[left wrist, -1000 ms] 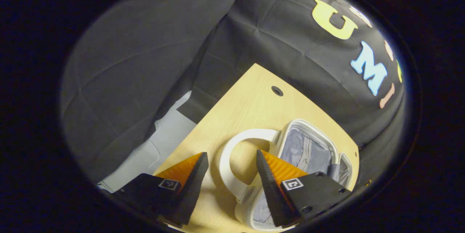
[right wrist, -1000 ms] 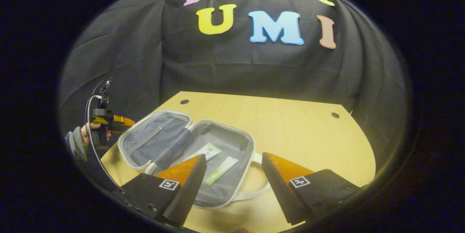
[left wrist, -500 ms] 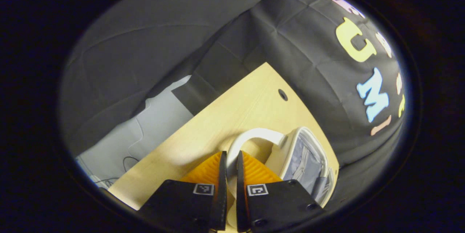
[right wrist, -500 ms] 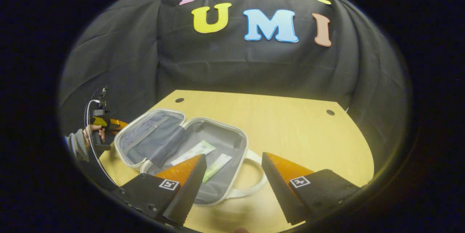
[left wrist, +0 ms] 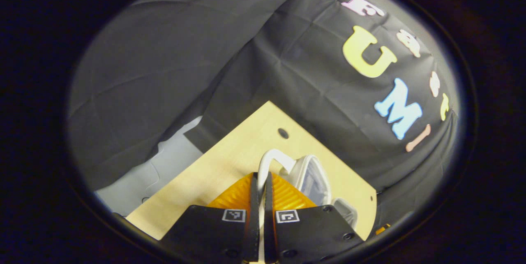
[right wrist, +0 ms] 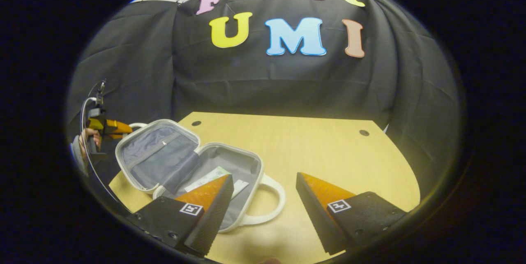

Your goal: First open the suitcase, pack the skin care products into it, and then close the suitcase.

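Observation:
The small white suitcase (right wrist: 252, 161) lies open on the wooden table (right wrist: 328, 153), its grey lining showing. Two skin care tubes (right wrist: 207, 176) rest in the near half, partly hidden behind my right finger. My left gripper (left wrist: 261, 175) is shut on the lid's white handle (left wrist: 273, 157), and the lid (left wrist: 314, 177) is tilted up off the table. In the right gripper view that left gripper (right wrist: 123, 128) sits at the lid's (right wrist: 156, 153) far edge, held by a hand (right wrist: 84, 136). My right gripper (right wrist: 263, 179) hangs open above the near handle (right wrist: 273, 202), holding nothing.
The table has small round holes (right wrist: 363, 133) near its back corners, and black cloth walls stand close behind it. Bare tabletop stretches to the right of the suitcase. Grey floor (left wrist: 164, 165) lies past the table's left edge.
My left gripper went from open to shut on the lid's handle and has raised it, so the lid tilts up. The right gripper stayed open, drifting slightly.

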